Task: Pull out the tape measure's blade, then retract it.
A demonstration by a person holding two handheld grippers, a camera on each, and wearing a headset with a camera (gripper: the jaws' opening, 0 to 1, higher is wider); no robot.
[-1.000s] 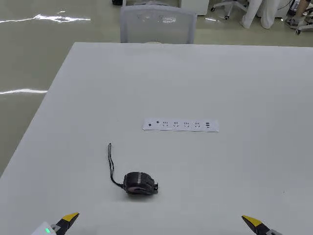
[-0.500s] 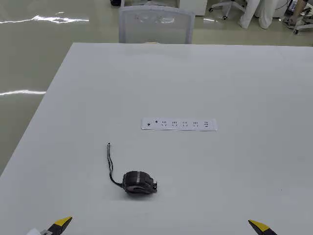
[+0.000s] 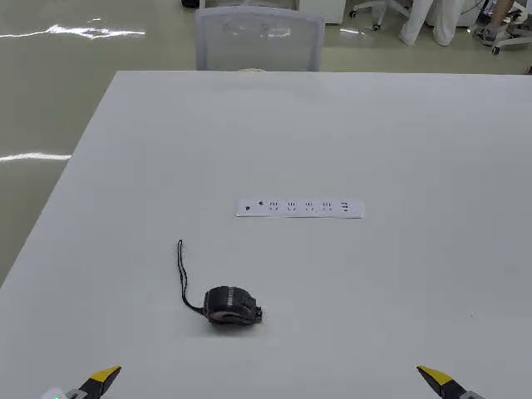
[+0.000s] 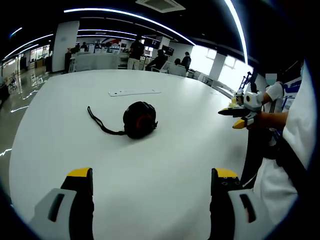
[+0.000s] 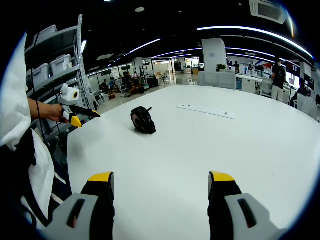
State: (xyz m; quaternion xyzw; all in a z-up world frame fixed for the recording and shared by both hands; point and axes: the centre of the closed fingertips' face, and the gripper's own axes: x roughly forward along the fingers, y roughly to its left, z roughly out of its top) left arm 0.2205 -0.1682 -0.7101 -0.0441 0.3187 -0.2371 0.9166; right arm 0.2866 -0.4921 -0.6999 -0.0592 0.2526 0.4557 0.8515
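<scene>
A black tape measure [image 3: 232, 305] with a black wrist cord [image 3: 183, 274] lies on the white table [image 3: 332, 133], its blade wound in. It also lies ahead in the left gripper view [image 4: 140, 119] and in the right gripper view [image 5: 143, 120]. My left gripper [image 4: 150, 187] is open, well short of the tape measure, with nothing between its yellow-tipped fingers. One left fingertip [image 3: 103, 375] pokes in at the table's near left edge. My right gripper [image 5: 160, 185] is open and empty too, with one fingertip [image 3: 435, 376] at the near right.
A white power strip [image 3: 299, 208] lies flat beyond the tape measure. A grey chair [image 3: 258, 37] stands at the table's far edge. People and shelving stand in the room behind.
The head camera has shifted slightly, so the table contents sit a little left and up. Both grippers stay low at the near edge. The tape measure has not moved.
</scene>
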